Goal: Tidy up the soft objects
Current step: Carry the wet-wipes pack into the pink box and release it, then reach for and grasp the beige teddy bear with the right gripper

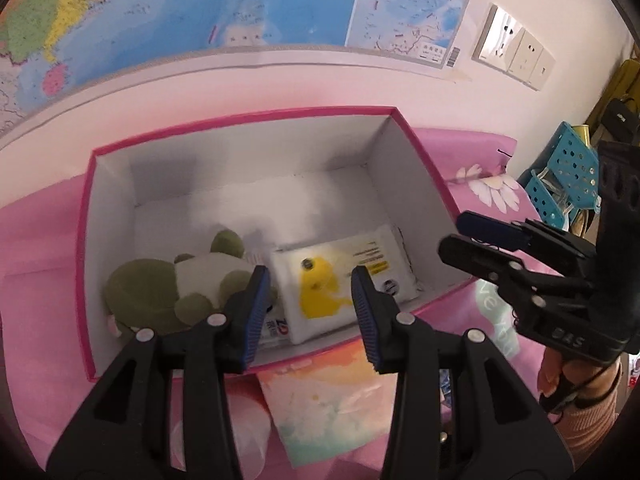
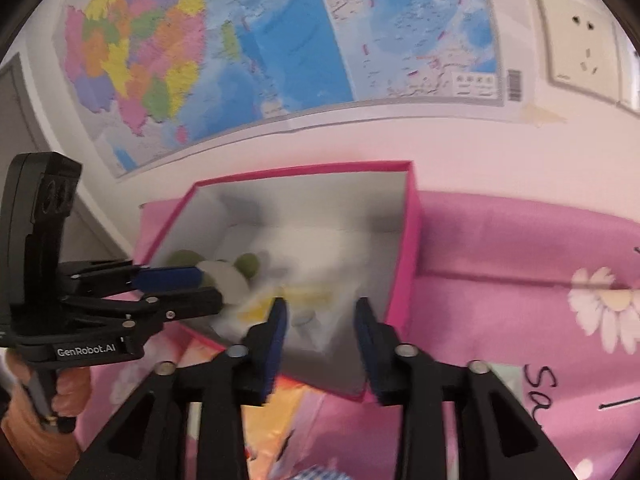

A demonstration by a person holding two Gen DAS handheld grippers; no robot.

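Both grippers hover over the near rim of the pink storage box point(image 1: 90, 240), pointing steeply down into it.

**Left gripper** point(image 1: 308, 312): jaws spread, nothing between the pads. Directly ahead of and below the fingertips lies the white tissue pack with a yellow print point(image 1: 336, 280), flat on the box floor. Its long axis runs diagonally, from near the left jaw tip away toward the far right. Just to the left of this gripper's left jaw lies the green-and-white plush toy point(image 1: 176, 288), touching or nearly touching the pack's left edge.

**Right gripper** point(image 2: 320, 320): jaws spread, empty; the gap frames the box's near right corner. In this blurred view the tissue pack sits ahead and slightly left of the fingertips, the plush toy further left.

**Relation for the next move:** both soft items already rest inside the box, in its near half; the far half is bare. The left gripper is the nearer one to the plush toy; the tissue pack lies between the two grippers. Whether further soft items remain outside on the pink floral bedsheet point(image 2: 520, 248) cannot be determined from these views.
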